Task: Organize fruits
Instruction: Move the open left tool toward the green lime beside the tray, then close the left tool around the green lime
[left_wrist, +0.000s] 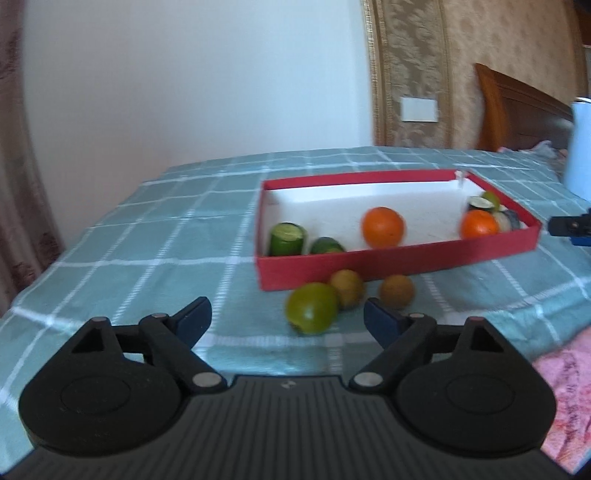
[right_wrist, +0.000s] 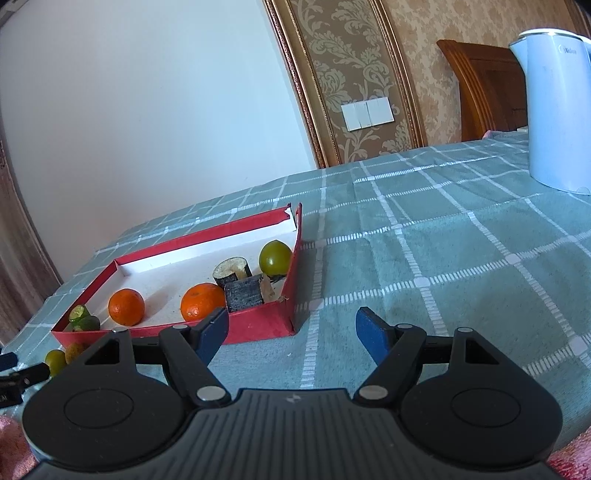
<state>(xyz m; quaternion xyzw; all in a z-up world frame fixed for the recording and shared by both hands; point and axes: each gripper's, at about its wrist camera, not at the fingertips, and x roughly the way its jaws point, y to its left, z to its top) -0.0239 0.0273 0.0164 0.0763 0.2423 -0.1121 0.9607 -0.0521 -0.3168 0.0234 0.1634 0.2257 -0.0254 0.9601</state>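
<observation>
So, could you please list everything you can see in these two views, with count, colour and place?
Box: one, red outside, white inside, on the cloth.
Oranges: two, orange, inside the box.
Cucumber pieces: two, green, at the box's left end.
Dark cut pieces: two, dark skin with pale cut faces, at the box's right end.
Green fruit in box: one, in the far right corner.
Loose fruits: three, one green and two yellow-brown, on the cloth in front of the box.
Tablecloth: one, teal with white checks.
Kettle: one, white, far right on the cloth.
Pink cloth: one, near right edge.
Left gripper: black, blue pads, open, empty.
Right gripper: same, open, empty.
</observation>
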